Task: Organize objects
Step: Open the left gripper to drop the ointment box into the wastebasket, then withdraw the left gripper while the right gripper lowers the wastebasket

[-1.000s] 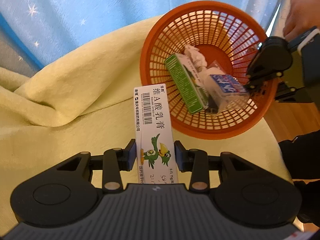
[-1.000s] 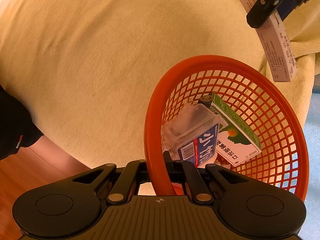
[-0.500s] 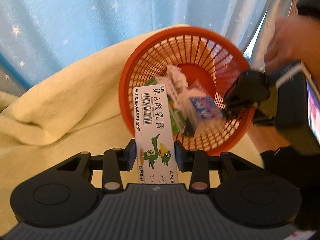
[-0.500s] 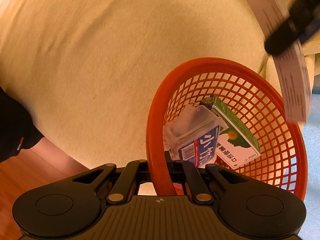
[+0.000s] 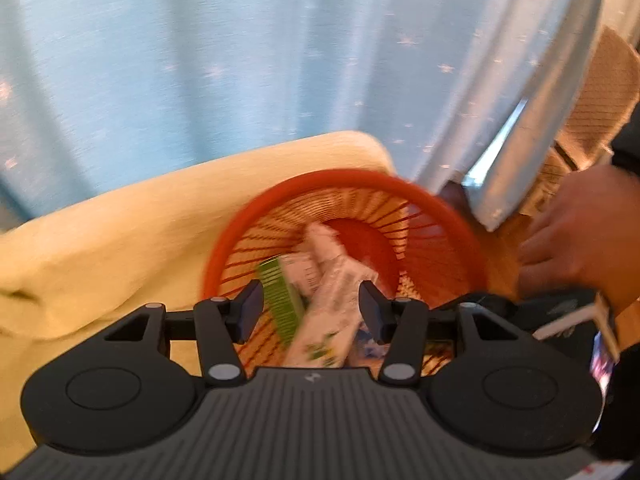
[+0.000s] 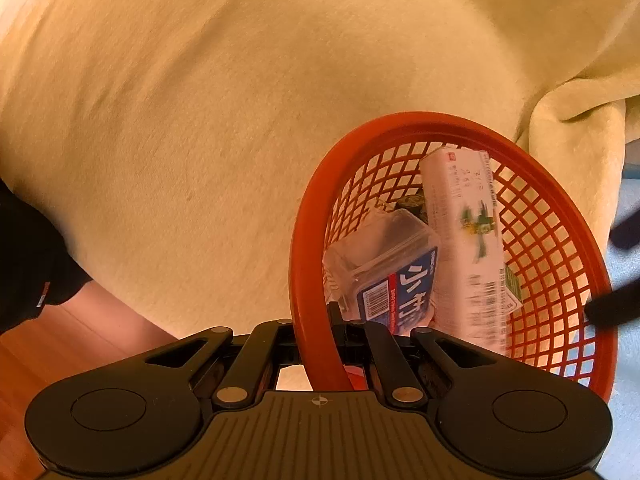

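Left wrist view: the yellow cloth (image 5: 120,240) fills the lower left, and the orange basket (image 5: 448,216) sits at centre, just ahead of the left gripper (image 5: 311,312), whose fingers stand apart around nothing. The long white box (image 6: 460,240) lies free inside the basket, its long axis running away from those fingers, atop the green box (image 5: 280,296). In the lower middle of the right wrist view, the right gripper (image 6: 320,344) is clamped on the basket's near rim. Motion blur smears the box's print; its lower end hides behind the gripper body.

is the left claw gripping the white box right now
No, the left claw is open, and the white box lies loose inside the orange basket.
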`<state>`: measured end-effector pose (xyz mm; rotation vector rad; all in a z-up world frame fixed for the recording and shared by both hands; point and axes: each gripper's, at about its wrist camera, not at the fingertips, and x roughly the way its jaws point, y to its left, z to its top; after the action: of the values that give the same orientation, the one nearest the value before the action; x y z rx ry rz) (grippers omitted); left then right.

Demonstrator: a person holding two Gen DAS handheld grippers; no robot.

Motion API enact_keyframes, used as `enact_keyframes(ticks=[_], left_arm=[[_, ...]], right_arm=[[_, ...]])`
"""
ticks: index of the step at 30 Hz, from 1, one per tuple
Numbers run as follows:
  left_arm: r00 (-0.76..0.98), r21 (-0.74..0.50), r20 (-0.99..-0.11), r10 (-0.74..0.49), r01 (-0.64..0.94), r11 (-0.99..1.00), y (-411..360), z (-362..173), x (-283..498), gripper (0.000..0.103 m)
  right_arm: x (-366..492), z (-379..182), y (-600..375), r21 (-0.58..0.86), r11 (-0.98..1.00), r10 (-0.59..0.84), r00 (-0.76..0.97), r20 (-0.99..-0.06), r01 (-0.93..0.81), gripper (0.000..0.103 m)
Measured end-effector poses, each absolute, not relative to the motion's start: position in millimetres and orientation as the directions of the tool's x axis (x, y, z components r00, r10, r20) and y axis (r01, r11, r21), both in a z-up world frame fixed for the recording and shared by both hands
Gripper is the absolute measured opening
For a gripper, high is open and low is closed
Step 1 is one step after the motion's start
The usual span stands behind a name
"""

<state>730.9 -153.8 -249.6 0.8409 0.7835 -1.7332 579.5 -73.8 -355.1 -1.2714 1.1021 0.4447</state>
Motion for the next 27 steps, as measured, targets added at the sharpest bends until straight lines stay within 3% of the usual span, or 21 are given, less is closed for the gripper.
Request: enact_keyframes(ticks=[12, 27], left_arm=[[-0.063, -0.050, -0.884, -0.463, 0.998, -0.039, -95, -265, 775, 0.047], [-0.001, -0.078, -0.906, -0.424, 0.983, 0.164, -39, -285, 773, 0.048]], right_arm=[[580, -355, -73, -0.534, 0.289, -0.289, 0.460, -0.840, -0.794, 0.001], [573, -359, -74, -0.565, 0.278, -0.310, 0.484, -0.818, -0.777, 0.001]])
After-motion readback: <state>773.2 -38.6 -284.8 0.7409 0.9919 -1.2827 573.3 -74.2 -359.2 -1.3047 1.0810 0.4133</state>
